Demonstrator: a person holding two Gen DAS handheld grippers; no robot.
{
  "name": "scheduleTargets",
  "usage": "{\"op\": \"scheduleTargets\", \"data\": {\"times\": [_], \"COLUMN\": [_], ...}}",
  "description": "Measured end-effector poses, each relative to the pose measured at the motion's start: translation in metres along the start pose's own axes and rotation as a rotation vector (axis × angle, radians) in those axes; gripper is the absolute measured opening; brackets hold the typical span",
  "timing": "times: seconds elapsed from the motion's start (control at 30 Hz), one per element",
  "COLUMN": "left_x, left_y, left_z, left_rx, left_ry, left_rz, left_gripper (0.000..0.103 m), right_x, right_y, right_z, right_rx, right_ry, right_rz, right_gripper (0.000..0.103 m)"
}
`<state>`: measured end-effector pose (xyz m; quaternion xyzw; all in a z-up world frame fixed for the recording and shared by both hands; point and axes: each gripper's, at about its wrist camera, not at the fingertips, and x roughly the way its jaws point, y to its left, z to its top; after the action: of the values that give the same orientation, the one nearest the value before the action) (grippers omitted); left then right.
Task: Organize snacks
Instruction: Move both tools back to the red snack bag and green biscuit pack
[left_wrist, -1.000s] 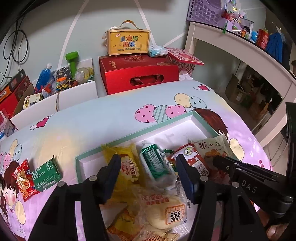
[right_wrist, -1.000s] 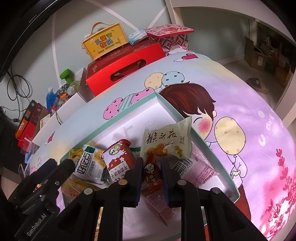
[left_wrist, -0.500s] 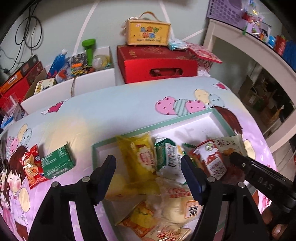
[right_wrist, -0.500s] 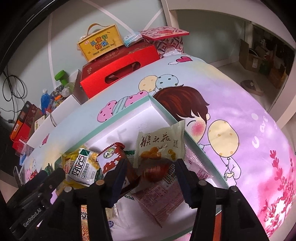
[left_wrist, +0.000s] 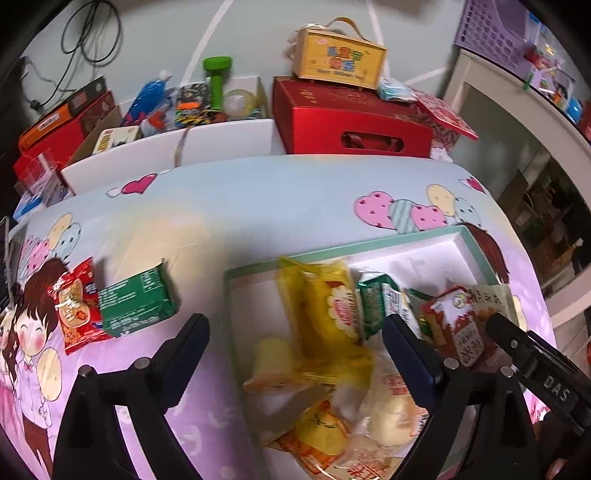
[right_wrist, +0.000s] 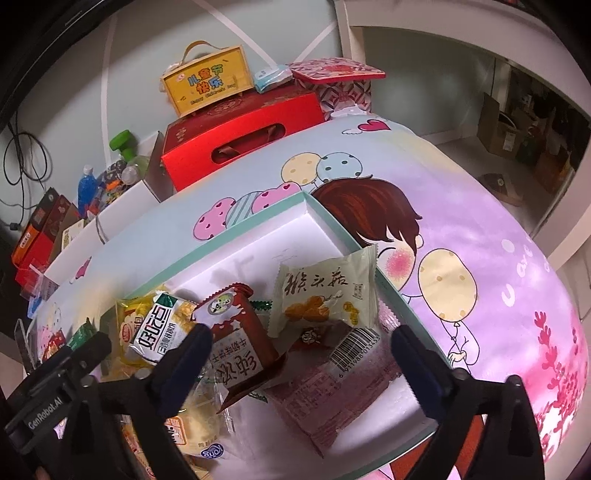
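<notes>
A shallow white tray with a mint rim (left_wrist: 410, 236) (right_wrist: 255, 221) lies on the cartoon tablecloth and holds several snack packs: a yellow pack (left_wrist: 332, 314), a green-and-white pack (right_wrist: 159, 332), a red milk carton (right_wrist: 236, 343), a cream mushroom-biscuit pack (right_wrist: 325, 295) and a dark red pack (right_wrist: 332, 398). Left of the tray lie a green pack (left_wrist: 136, 302) and a red pack (left_wrist: 75, 306). My left gripper (left_wrist: 295, 358) hovers open over the tray's left edge. My right gripper (right_wrist: 301, 363) is open above the carton and dark red pack, holding nothing.
Behind the table stand a red gift box (left_wrist: 351, 118) with a yellow case (left_wrist: 340, 55) on top, and a white box of bottles (left_wrist: 177, 110). A white shelf (left_wrist: 524, 110) rises at the right. The table drops off at the right edge (right_wrist: 535, 258).
My right gripper opened and let the dark red pack drop into the tray. My left gripper opened wider and swung left, bringing the green and red packs further into view.
</notes>
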<state>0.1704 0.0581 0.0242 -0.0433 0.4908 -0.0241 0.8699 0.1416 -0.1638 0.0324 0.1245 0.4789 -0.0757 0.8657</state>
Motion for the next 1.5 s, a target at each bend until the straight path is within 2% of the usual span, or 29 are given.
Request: {"op": "scheduleTargets", "data": {"times": [0.53, 0.73, 0.87, 1.17, 1.4, 1.5], "left_x": [-0.005, -0.013, -0.019, -0.037, -0.05, -0.054], "left_y": [0.028, 0.045, 0.061, 0.121, 0.181, 0.202], "left_z": [0.0, -0.001, -0.002, -0.011, -0.025, -0.031], "left_rx": [-0.087, -0.127, -0.151, -0.263, -0.39, -0.443], "left_ry": [-0.033, -0.052, -0.067, -0.074, -0.08, -0.09], "left_rz": [-0.01, -0.028, -0.008, 0.064, 0.106, 0.101], "left_gripper": [0.096, 0.096, 0.096, 0.096, 0.096, 0.096], "right_x": [-0.003, -0.011, -0.02, -0.02, -0.017, -0.015], "right_y": [0.025, 0.046, 0.066, 0.105, 0.146, 0.163], "right_z": [-0.004, -0.006, -0.009, -0.019, -0.036, -0.043], "right_rx": [-0.081, -0.151, -0.208, -0.211, -0.301, -0.342], "right_ry": [-0.027, -0.061, -0.119, -0.102, -0.082, -0.067], "right_rz": [0.011, 0.064, 0.118, 0.318, 0.343, 0.361], "right_gripper": [0.103, 0.103, 0.103, 0.103, 0.103, 0.103]}}
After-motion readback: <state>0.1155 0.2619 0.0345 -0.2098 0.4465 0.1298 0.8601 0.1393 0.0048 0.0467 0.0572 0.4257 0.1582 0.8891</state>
